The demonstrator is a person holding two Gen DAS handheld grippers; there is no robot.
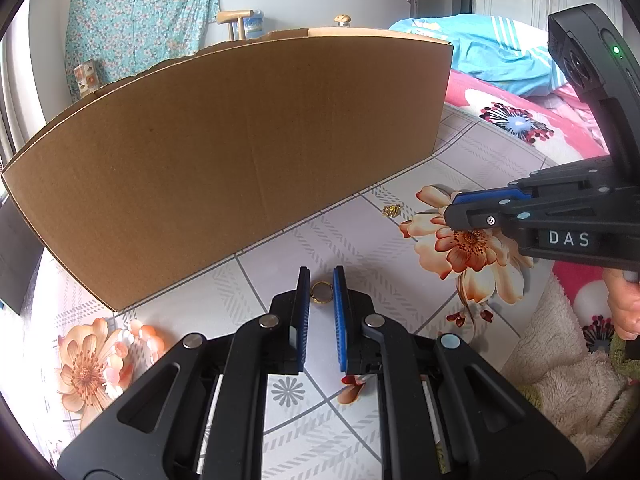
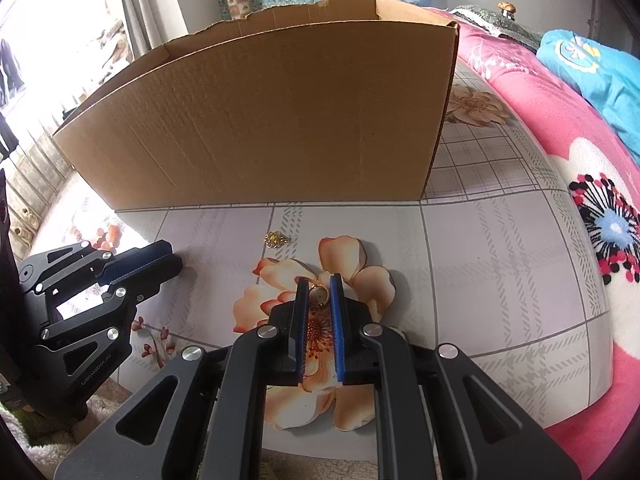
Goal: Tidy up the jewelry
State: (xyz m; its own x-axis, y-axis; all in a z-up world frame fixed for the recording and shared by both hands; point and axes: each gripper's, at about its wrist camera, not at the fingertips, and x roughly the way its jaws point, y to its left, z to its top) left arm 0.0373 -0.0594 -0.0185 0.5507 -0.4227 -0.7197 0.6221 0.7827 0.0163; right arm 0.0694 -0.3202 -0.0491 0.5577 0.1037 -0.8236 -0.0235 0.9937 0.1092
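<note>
While you are working through the pick-up stage, each tool is carrying one piece. Your left gripper point(image 1: 322, 280) is clenching a gold ring point(image 1: 322, 293) at the very tips of its blue pads point(image 1: 340, 304). Your right gripper point(image 2: 319, 280) is pinching a second gold ring point(image 2: 319, 295) the same way, over the big printed flower on the tablecloth point(image 2: 480, 264). Both rings are sitting far forward in the jaws, so I am judging the holds as thin.

A third piece, a small gold cluster point(image 2: 276, 239), is lying loose on the cloth between the two tools and the cardboard box point(image 2: 260, 120), close to the box's front wall.

By my reading, the next move is calling for a lift over that tall front wall and a release inside. You are needing height first, with the squeeze kept steady so neither ring is slipping out. The cluster is waiting for a later trip.

Several things are staying out of sight. The wall is blocking the box's interior, so any dividers or pieces already stored are not showing. Whether the rings are resting on the cloth or hanging just above it, I cannot tell. The cluster is too small to identify as a chain or an earring. Only part of your right hand point(image 1: 624, 312) is showing at the frame edge.
</note>
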